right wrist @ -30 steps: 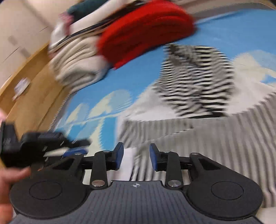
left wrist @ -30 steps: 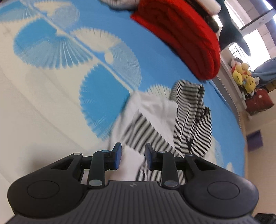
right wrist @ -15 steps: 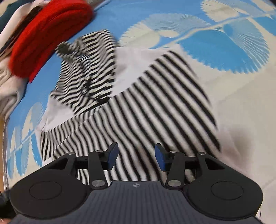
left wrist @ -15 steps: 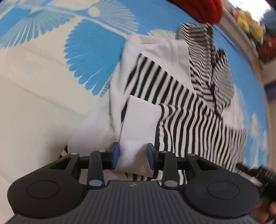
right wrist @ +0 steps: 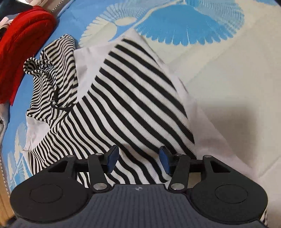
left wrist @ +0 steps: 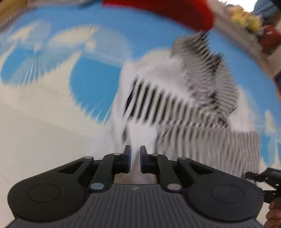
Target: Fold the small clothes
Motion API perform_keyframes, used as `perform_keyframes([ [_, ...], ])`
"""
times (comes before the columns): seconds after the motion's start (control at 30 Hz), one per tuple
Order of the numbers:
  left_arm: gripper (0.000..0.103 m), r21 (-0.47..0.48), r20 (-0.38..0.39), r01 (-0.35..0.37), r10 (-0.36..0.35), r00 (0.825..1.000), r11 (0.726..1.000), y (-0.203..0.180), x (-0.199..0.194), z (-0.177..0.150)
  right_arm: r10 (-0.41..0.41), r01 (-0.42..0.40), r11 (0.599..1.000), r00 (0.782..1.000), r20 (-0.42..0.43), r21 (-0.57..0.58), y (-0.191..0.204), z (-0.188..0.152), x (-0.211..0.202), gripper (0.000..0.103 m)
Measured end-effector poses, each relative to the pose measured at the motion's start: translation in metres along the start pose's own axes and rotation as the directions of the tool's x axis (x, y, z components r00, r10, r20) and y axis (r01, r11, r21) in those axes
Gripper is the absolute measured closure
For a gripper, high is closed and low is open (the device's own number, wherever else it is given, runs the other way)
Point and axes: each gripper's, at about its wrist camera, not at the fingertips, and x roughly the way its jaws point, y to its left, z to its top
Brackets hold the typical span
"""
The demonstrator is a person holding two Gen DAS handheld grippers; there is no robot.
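Note:
A black-and-white striped small garment [right wrist: 133,105] with white panels lies crumpled on the blue and cream patterned cloth [right wrist: 228,73]. It also shows, blurred, in the left wrist view [left wrist: 175,108]. My right gripper [right wrist: 138,158] is open, low over the garment's near striped edge, with fabric between its spread fingers. My left gripper [left wrist: 135,158] has its jaws close together over the garment's white near edge; the frame is blurred, and I cannot tell whether fabric is pinched. The right gripper's tip [left wrist: 260,175] shows at the right edge of the left wrist view.
A folded red garment [right wrist: 22,45] lies at the far side of the cloth, also seen in the left wrist view [left wrist: 175,12]. Other folded clothes sit behind it. Yellow plush toys [left wrist: 245,21] stand beyond the table edge. A wooden edge [right wrist: 3,193] runs at left.
Both grippers came down to the garment's near edge. The right gripper's fingers have spread wider. The left gripper's jaws have narrowed and its view has swung, blurring.

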Motion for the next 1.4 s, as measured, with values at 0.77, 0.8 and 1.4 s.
perform_keyframes([
  [0.77, 0.072, 0.103, 0.162, 0.014, -0.031, 0.986, 0.995, -0.072, 0.005, -0.003, -0.022, 0.126, 0.913, 0.965, 0.262, -0.387, 0.031, 0.019, -0.059, 0.049],
  [0.8, 0.072, 0.103, 0.169, 0.015, -0.033, 0.985, 0.995, -0.075, 0.004, -0.003, -0.017, 0.124, 0.910, 0.965, 0.262, -0.396, 0.030, 0.020, -0.061, 0.049],
  [1.4, 0.092, 0.101, 0.278, 0.019, -0.046, 0.959, 0.995, -0.105, 0.014, 0.074, -0.028, 0.160, 0.883, 0.956, 0.292, -0.441, 0.008, 0.038, -0.082, 0.048],
])
